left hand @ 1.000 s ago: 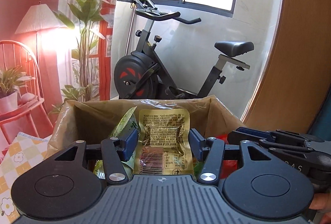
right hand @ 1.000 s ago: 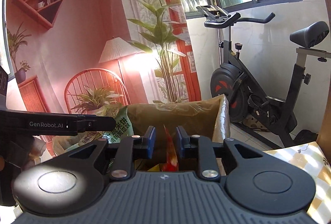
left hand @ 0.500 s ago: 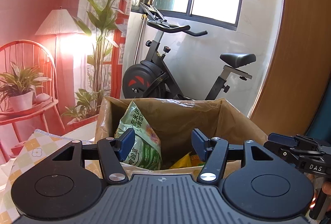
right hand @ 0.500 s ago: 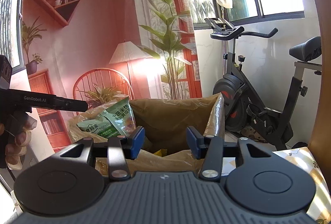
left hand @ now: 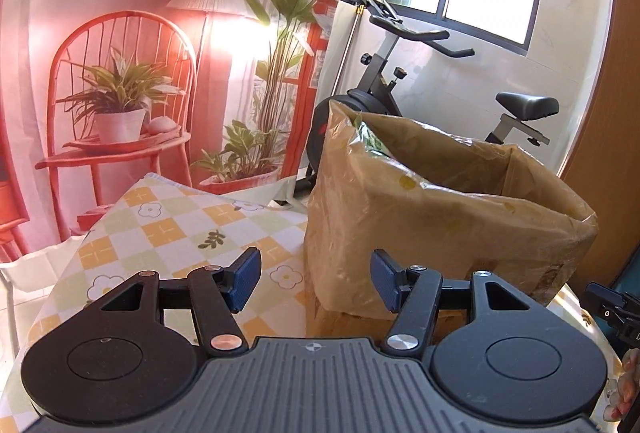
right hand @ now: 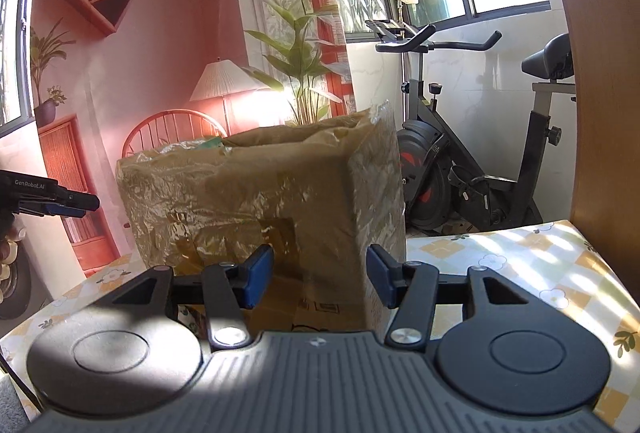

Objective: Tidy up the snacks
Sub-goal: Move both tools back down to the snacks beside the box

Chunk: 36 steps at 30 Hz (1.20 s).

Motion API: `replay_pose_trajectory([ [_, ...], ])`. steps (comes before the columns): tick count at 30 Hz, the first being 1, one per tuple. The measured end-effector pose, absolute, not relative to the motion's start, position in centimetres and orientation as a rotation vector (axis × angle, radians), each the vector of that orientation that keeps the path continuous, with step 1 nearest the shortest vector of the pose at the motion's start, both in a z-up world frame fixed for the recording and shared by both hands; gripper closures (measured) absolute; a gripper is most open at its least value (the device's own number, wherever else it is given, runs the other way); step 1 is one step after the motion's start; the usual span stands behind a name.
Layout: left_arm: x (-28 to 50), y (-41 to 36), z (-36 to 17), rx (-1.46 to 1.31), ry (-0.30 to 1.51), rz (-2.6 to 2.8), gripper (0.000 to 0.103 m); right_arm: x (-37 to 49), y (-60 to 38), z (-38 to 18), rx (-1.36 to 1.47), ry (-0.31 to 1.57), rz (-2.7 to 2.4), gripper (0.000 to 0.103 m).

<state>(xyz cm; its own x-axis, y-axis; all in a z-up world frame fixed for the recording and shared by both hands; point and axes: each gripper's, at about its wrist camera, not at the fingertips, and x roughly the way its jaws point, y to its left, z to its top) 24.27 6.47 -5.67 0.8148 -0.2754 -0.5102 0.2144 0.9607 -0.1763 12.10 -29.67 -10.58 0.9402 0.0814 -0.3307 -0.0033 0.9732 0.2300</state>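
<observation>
Snacks (left hand: 370, 141) barely visible as a green packet edge inside plastic-lined cardboard box (left hand: 440, 225), standing on checked floral tablecloth (left hand: 168, 229). Exercise bike (right hand: 460, 169) behind, against white wall under window; potted-plant backdrop (left hand: 120, 101) at left. Left gripper (left hand: 314, 279) parted and empty, near the box's corner. Right gripper (right hand: 318, 275) just widened, nothing between its jaws, facing the box's side.

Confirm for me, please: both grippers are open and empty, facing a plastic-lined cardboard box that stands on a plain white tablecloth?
Not quite: the tablecloth is checked yellow and white with flowers, as the left wrist view shows. The left gripper, the right gripper and the plastic-lined cardboard box are as described.
</observation>
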Motion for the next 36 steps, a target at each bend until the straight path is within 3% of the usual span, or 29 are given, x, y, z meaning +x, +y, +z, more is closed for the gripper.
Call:
replay_pose_trajectory([
  [17, 23.3, 7.3, -8.7, -0.050, 0.604, -0.169, 0.040, 16.0, -28.8, -18.2, 0.263, 0.629, 0.031, 0.051],
  [30, 24.2, 13.7, -5.3, -0.057, 0.541, 0.007, 0.040, 16.9, -25.9, -20.1, 0.182, 0.691, -0.019, 0.051],
  [33, 24.3, 13.5, -6.5, -0.107, 0.572, -0.001, 0.040, 16.9, -25.9, -20.3, 0.177, 0.693, -0.026, 0.059],
  [36, 24.2, 11.6, -8.5, -0.106, 0.621, -0.042, 0.040, 16.7, -26.4, -20.5, 0.205, 0.687, -0.040, 0.061],
])
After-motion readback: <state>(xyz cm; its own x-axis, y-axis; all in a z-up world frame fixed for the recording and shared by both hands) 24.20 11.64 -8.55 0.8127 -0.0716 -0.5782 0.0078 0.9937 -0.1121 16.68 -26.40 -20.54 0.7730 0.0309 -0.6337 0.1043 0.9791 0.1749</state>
